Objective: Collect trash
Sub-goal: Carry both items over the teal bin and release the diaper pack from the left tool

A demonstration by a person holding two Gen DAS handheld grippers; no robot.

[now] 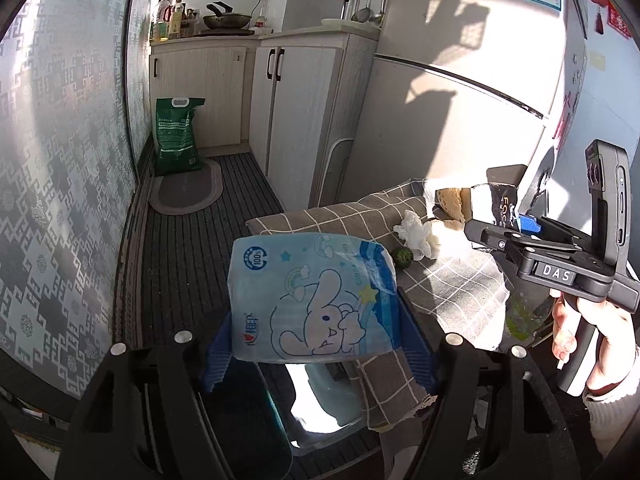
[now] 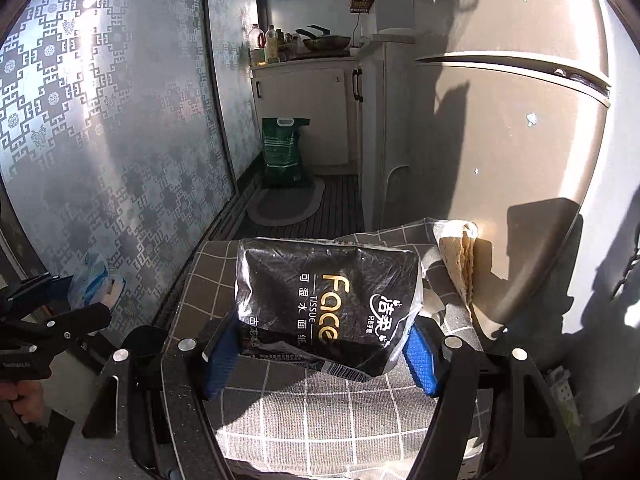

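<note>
Black pack (image 2: 328, 308) clamped (long axis crosswise), right tool (image 2: 318, 350)

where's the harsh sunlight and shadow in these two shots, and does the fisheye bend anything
Left wrist view: sun washes out the checked grey tablecloth beside the crumpled white tissue; the blue cartoon tissue pack stays readable. Right wrist view: hard dark shadows fall on the beige fridge door; glare streaks the patterned wall panel, whose edge bows.

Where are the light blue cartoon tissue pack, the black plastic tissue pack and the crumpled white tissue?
Light blue cartoon tissue pack (image 1: 316, 300), left wrist view, front face.
Black plastic tissue pack (image 2: 328, 304), right wrist view, printed front.
Crumpled white tissue (image 1: 414, 232), left wrist view, middle.
</note>
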